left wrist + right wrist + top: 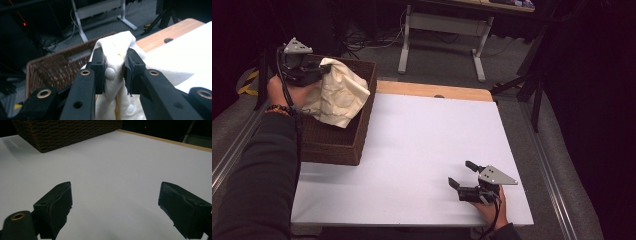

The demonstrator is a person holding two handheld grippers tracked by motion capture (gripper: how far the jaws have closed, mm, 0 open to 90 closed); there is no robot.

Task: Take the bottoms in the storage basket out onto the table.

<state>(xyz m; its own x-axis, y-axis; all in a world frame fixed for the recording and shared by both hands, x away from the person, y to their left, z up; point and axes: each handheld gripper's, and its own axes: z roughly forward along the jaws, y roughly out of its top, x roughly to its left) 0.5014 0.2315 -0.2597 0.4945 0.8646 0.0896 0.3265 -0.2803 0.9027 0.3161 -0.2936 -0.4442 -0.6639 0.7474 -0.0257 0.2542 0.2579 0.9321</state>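
At the lower right of the high view, the right hand-held gripper (460, 173) rests low on the white desk (412, 150), its jaws spread wide with nothing between them. Farther off, at the upper left, the left hand-held gripper (324, 68) is clamped on a bunched fold of a cream cloth with raised dots (339, 95), which hangs over the brown wicker basket (337, 142) and drapes across the basket's right wall.
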